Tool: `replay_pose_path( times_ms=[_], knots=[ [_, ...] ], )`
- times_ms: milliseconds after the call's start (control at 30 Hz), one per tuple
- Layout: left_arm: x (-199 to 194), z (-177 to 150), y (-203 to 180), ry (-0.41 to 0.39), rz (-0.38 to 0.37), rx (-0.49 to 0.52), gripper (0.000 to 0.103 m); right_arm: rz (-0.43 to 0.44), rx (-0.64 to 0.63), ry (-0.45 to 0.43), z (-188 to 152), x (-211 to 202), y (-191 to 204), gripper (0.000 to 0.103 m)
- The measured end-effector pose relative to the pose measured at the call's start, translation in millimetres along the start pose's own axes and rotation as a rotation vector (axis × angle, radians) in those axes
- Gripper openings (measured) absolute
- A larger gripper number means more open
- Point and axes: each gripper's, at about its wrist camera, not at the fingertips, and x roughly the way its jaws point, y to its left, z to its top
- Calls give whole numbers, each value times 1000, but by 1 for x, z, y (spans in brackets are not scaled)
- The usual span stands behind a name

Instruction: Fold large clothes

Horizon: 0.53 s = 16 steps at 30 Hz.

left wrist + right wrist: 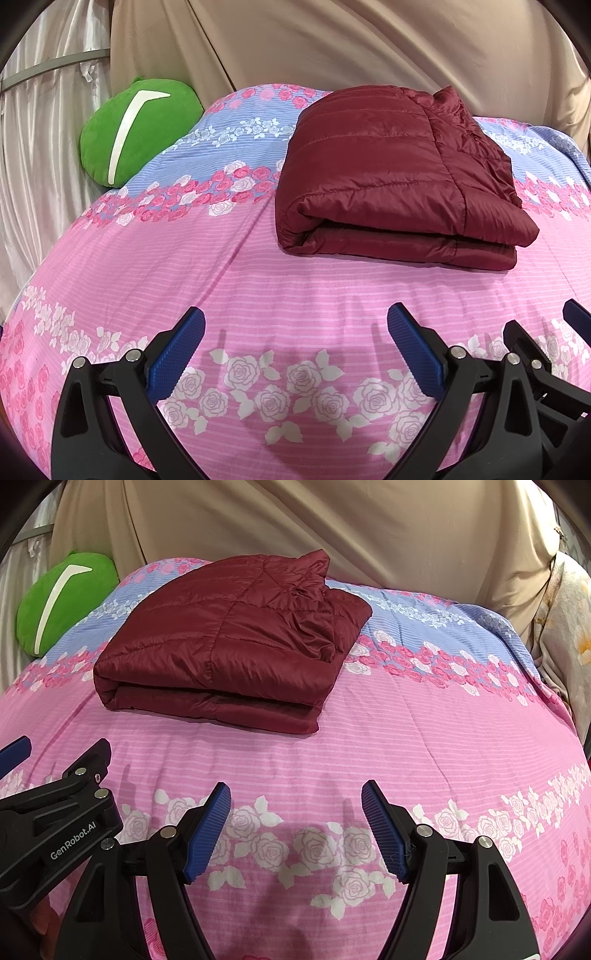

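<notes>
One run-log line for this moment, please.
jacket: folded on bedspread | left gripper: open, empty | right gripper: open, empty | both short of jacket

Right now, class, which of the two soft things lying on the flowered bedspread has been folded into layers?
The dark red quilted jacket: stacked layers show along its near edge. The green plush cushion is one rounded piece.

From my left wrist view the right gripper (576,332) is cut off at the right edge, the folded maroon quilted jacket (391,177) hides the flowered pink-and-blue bedspread (258,266) beneath, whose near part leaves the frame.
</notes>
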Motion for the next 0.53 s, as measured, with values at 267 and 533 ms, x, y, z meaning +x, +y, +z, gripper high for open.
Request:
replay_pose_path(
  times_ms=[267,533],
  knots=[
    [0,0,0,1,0,1,96,-1,-2,0,0,0,0,71],
    [0,0,1,-1,-2,6,93,-2,-1,2,0,0,0,71]
  ],
)
